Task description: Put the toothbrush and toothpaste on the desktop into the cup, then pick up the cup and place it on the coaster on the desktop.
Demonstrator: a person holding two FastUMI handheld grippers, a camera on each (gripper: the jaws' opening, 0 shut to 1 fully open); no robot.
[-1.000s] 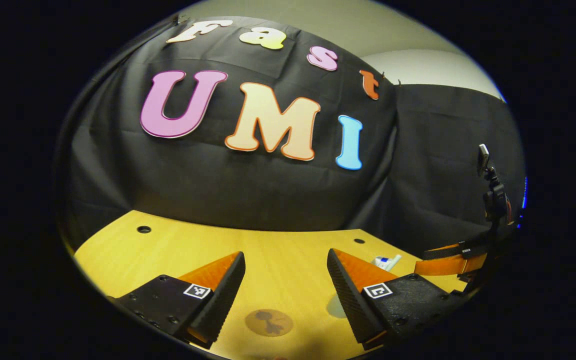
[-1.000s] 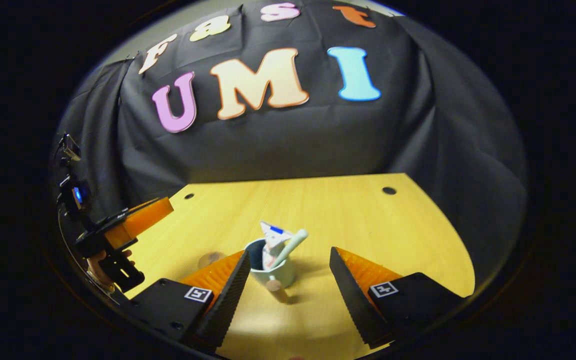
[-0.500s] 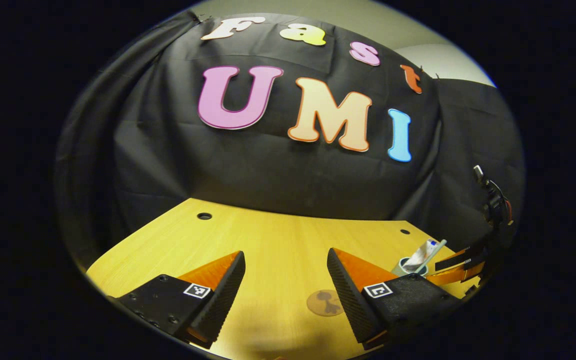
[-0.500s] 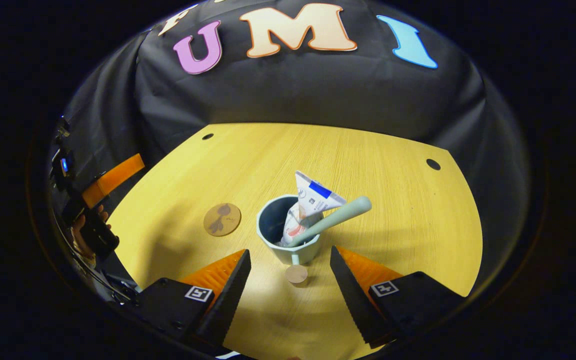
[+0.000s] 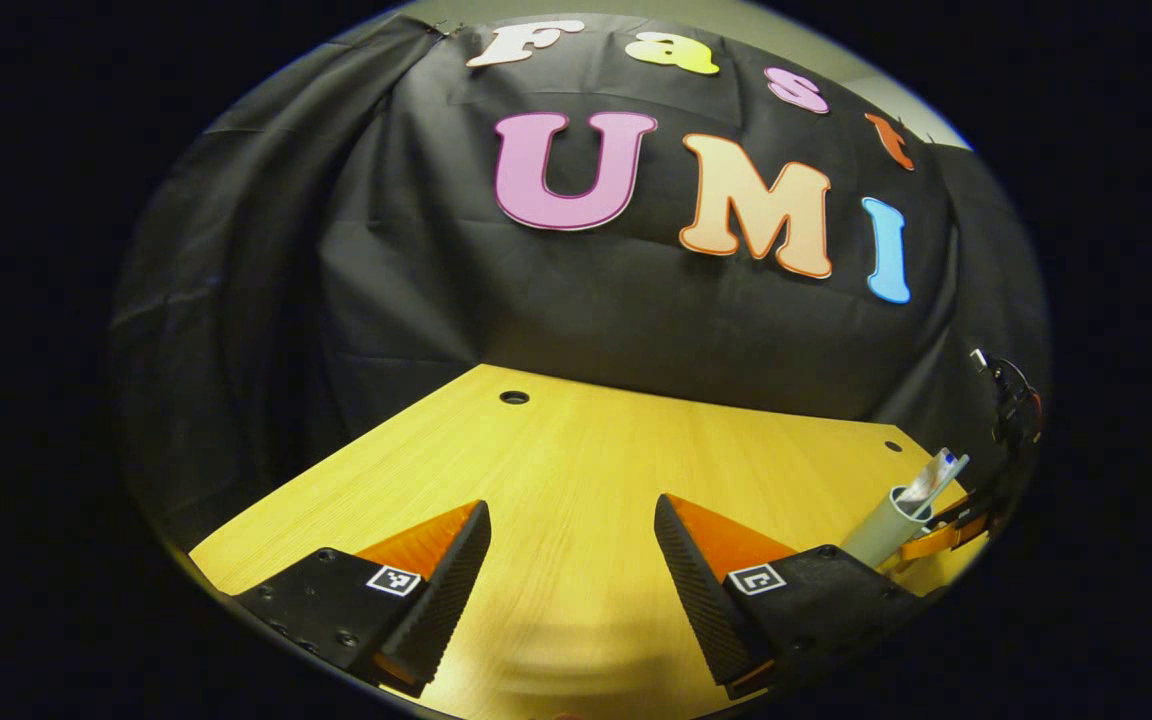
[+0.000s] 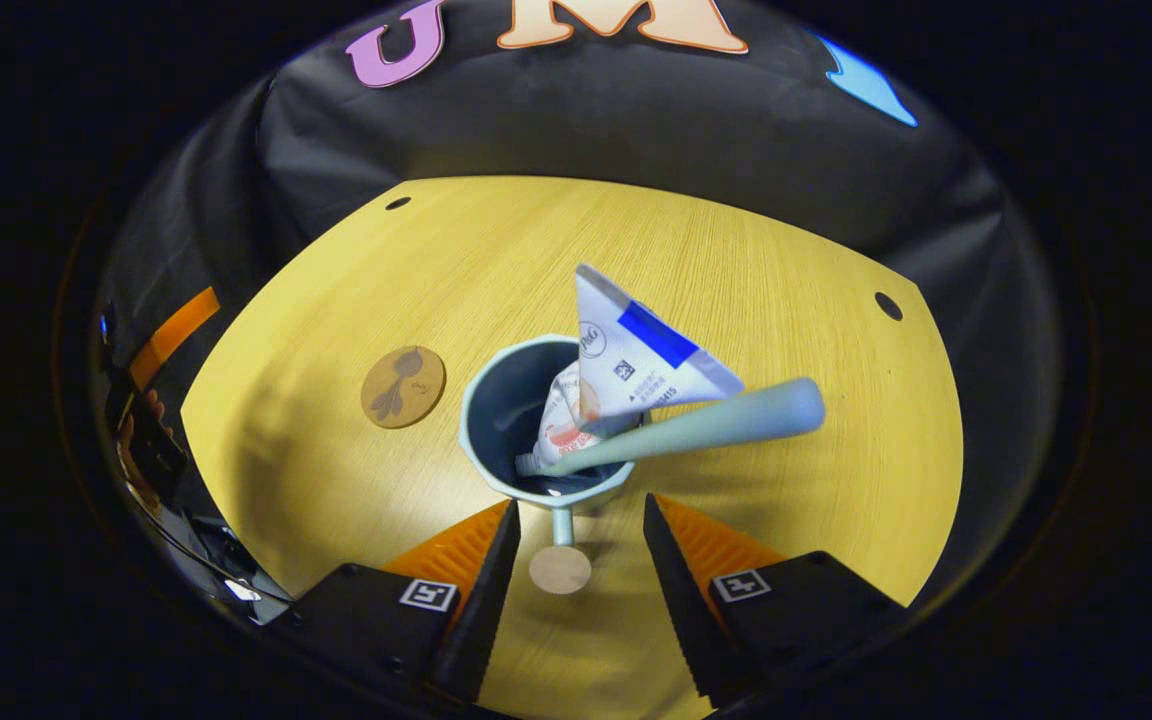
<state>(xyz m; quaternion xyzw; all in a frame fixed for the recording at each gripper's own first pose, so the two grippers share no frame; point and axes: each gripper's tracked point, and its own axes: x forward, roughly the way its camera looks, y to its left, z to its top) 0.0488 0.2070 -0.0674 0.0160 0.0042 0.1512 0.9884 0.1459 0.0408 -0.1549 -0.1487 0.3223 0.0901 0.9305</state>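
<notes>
The cup (image 6: 536, 440), holding toothbrush (image 6: 696, 430) and toothpaste (image 6: 636, 355), stands just ahead of the right tongs (image 6: 573, 545), whose jaws sit apart around its handle; next, clamp, lift, carry left to the coaster (image 6: 403, 386).

The tabletop (image 6: 756, 300) was smooth yellow wood with fine lines. The cup (image 6: 496, 410) looked like matt plastic. The toothpaste (image 6: 636, 360) tube was shiny. The coaster (image 6: 403, 386) looked like brown cork.

A pale blue cup (image 6: 496, 440) holds a mint-green toothbrush (image 6: 706, 425) and a white toothpaste (image 6: 636, 360) with a blue stripe, near a brown coaster (image 6: 403, 386) on the yellow wood-grain desktop (image 6: 786, 300).
</notes>
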